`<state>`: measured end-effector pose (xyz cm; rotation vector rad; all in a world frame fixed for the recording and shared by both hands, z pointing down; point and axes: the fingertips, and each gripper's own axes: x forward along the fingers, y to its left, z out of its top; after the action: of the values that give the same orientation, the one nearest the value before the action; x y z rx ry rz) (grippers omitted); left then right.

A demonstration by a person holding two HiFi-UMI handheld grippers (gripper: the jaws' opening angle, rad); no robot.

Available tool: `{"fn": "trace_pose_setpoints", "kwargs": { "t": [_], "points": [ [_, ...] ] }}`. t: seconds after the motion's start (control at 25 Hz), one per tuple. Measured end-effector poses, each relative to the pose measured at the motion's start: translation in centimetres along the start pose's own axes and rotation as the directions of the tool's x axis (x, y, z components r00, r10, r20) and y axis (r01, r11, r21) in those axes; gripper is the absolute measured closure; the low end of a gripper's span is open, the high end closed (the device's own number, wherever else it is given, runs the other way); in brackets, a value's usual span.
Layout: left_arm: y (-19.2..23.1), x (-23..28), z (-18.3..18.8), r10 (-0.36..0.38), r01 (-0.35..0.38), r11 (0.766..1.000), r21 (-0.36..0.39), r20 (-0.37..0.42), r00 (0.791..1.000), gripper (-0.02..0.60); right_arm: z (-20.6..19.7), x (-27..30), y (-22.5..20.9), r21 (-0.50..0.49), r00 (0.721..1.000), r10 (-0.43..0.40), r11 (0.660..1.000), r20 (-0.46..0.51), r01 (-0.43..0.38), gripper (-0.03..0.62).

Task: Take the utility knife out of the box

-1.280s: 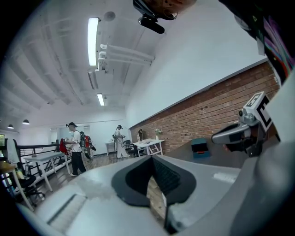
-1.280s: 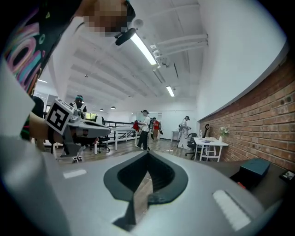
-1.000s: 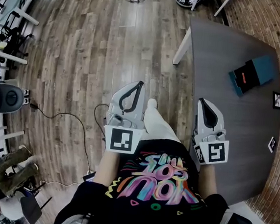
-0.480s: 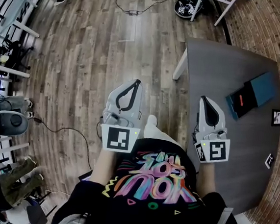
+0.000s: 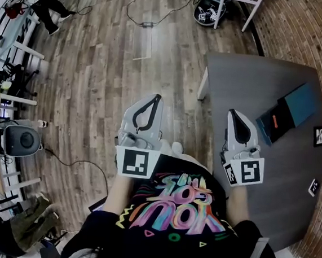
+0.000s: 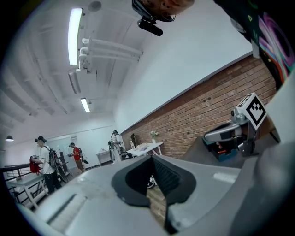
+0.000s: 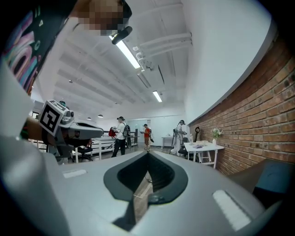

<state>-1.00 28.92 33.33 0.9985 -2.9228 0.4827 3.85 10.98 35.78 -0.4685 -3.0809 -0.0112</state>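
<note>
While the left claw [image 5: 156, 97] and right claw [image 5: 232, 112] hang shut and empty, well short of the open box [image 5: 301, 103] on the desk [image 5: 246, 83], what looks like the utility knife [image 5: 273, 120] lies inside it

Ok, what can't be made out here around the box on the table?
- Head view: inside the box, too small to tell; only an orange patch shows, and what it is stays unclear.
- Left gripper view: the box is partly hidden behind the right gripper.
- Right gripper view: only a teal corner shows, cut off by the edge.
</note>
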Motion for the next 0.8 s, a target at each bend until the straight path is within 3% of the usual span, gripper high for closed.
{"fn": "trace_pose_setpoints", "kwargs": {
  "t": [0.2, 0.44, 0.64, 0.8],
  "points": [
    [0.7, 2.5, 0.6, -0.053, 0.052, 0.999, 0.015, 0.028, 0.998, 0.581, 0.1, 1.3, -1.0, 0.015, 0.999, -0.044, 0.999, 0.000, 0.044, 0.592],
    [0.3, 8.2, 1.2, -0.164, 0.164, 0.986, 0.014, 0.051, 0.985, 0.581, -0.7, 2.4, -4.1, 0.033, 0.989, -0.146, 0.989, -0.019, 0.146, 0.592],
    [-1.1, 14.3, 2.7, -0.286, 0.281, 0.958, 0.058, 0.100, 0.953, 0.581, -1.0, 2.8, -8.0, 0.031, 0.963, -0.268, 0.963, -0.032, 0.269, 0.593],
    [-3.5, 19.6, 3.6, -0.400, 0.395, 0.916, 0.066, 0.109, 0.910, 0.581, -1.1, 2.9, -12.1, 0.028, 0.926, -0.375, 0.926, -0.048, 0.377, 0.592]
  ]
}}
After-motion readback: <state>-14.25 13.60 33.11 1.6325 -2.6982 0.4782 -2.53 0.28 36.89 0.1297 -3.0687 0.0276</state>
